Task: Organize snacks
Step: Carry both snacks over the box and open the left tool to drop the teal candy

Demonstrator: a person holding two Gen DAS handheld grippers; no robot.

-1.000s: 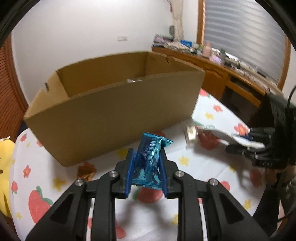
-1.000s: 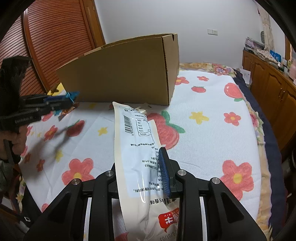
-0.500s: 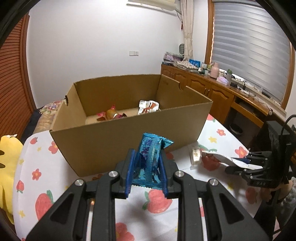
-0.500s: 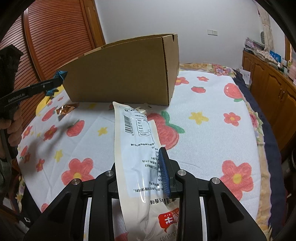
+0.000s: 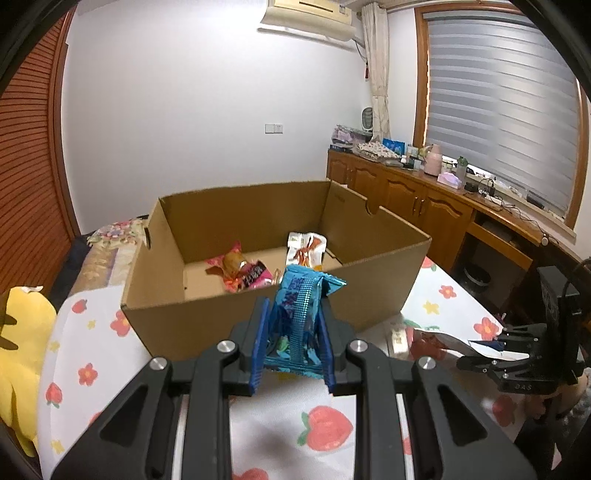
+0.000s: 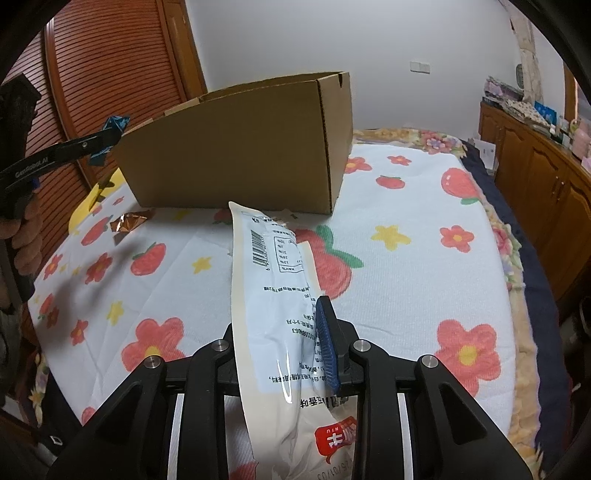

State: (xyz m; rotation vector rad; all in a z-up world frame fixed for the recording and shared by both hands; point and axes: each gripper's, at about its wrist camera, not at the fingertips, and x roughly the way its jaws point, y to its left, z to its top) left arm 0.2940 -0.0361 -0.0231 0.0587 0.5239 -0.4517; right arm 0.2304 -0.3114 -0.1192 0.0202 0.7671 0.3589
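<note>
A yellow plush toy (image 5: 22, 354) lies at the flower-printed bedspread's (image 6: 424, 258) edge, a wooden cabinet (image 5: 413, 195) holding clutter runs beneath the blinds (image 5: 506, 110), and an air conditioner (image 5: 310, 14) hangs above.

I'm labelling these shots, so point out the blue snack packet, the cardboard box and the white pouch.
blue snack packet (image 5: 299, 317): left wrist view, on its dotted front face.
cardboard box (image 5: 229, 317): left wrist view, on its near outer wall.
white pouch (image 6: 273, 295): right wrist view, on its printed back panel.

A home bedroom: floral blanket (image 6: 406, 206), wooden cabinets (image 5: 417, 199), window blinds (image 5: 498, 103).
</note>
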